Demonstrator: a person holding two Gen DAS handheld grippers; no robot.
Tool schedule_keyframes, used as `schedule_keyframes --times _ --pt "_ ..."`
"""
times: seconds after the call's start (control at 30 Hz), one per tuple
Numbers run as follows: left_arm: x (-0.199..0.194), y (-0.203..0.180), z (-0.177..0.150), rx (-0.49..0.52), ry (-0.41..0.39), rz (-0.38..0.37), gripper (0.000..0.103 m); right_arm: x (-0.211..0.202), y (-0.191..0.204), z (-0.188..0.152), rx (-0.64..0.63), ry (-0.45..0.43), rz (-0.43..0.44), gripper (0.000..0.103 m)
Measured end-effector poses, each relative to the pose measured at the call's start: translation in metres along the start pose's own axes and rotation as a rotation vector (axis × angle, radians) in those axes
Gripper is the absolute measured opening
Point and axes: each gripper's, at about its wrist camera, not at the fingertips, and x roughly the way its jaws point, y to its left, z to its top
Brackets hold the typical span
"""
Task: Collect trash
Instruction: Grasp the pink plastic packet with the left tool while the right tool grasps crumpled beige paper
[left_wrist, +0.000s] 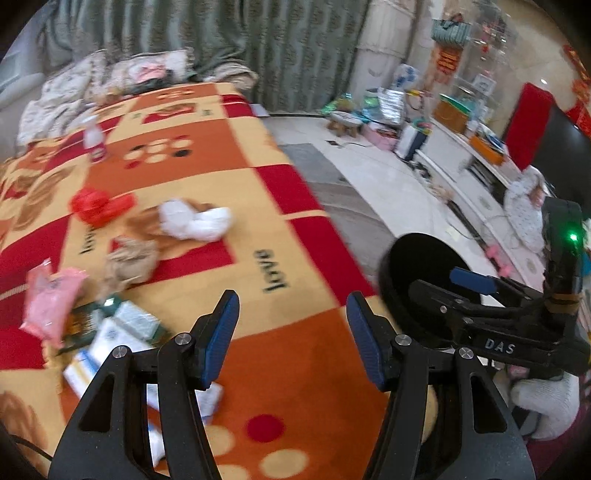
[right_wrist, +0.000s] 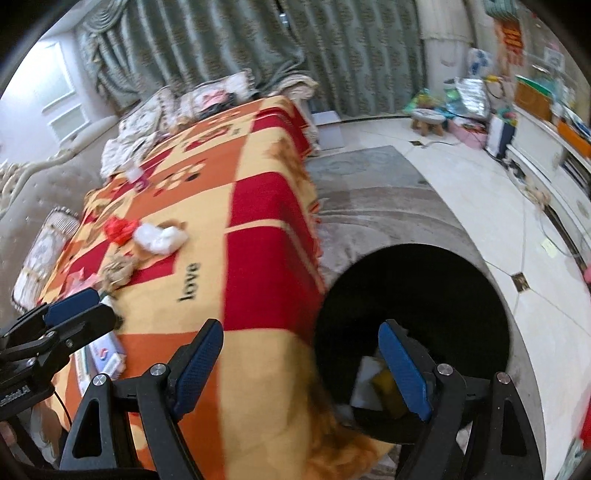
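Observation:
Trash lies scattered on an orange, red and cream blanket (left_wrist: 258, 206): a red plastic bag (left_wrist: 99, 206), a white crumpled tissue (left_wrist: 195, 219), a brown paper wad (left_wrist: 131, 260), a pink packet (left_wrist: 50, 301) and white-green packets (left_wrist: 122, 332). My left gripper (left_wrist: 292, 299) hangs open over bare blanket, holding nothing. A black bin (right_wrist: 424, 280) stands on the floor beside the bed, with white and yellow scraps (right_wrist: 373, 384) in it. My right gripper (right_wrist: 300, 326) is open and empty, straddling the bed's edge and the bin's rim.
A small pink-and-white bottle (left_wrist: 94, 140) stands farther up the bed, near pillows and bedding (left_wrist: 85, 92). A grey rug (right_wrist: 369, 192) and pale tiled floor (right_wrist: 480, 206) lie beyond the bin. A white cabinet (left_wrist: 469, 162) and clutter line the right wall.

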Motion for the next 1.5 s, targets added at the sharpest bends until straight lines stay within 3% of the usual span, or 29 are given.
schedule_keyframes --times 0.33,0.67,1.07,1.3,1.5 --pt "-0.018 0.068 -0.019 -0.068 -0.028 0.168 0.059 0.027 0.077 -0.003 -0.119 0.04 0.066 0.084" --pt "-0.035 0.123 -0.037 -0.157 -0.035 0.23 0.059 0.043 0.144 -0.01 -0.243 0.074 0.111 0.084" --pt "-0.061 0.185 -0.067 -0.239 -0.01 0.321 0.059 0.062 0.196 -0.024 -0.358 0.134 0.179 0.084" --pt "-0.066 0.214 -0.083 -0.29 0.018 0.348 0.059 0.071 0.212 -0.03 -0.394 0.154 0.199 0.084" --pt "-0.063 0.229 -0.082 -0.347 0.016 0.301 0.059 0.078 0.217 -0.023 -0.391 0.146 0.206 0.084"
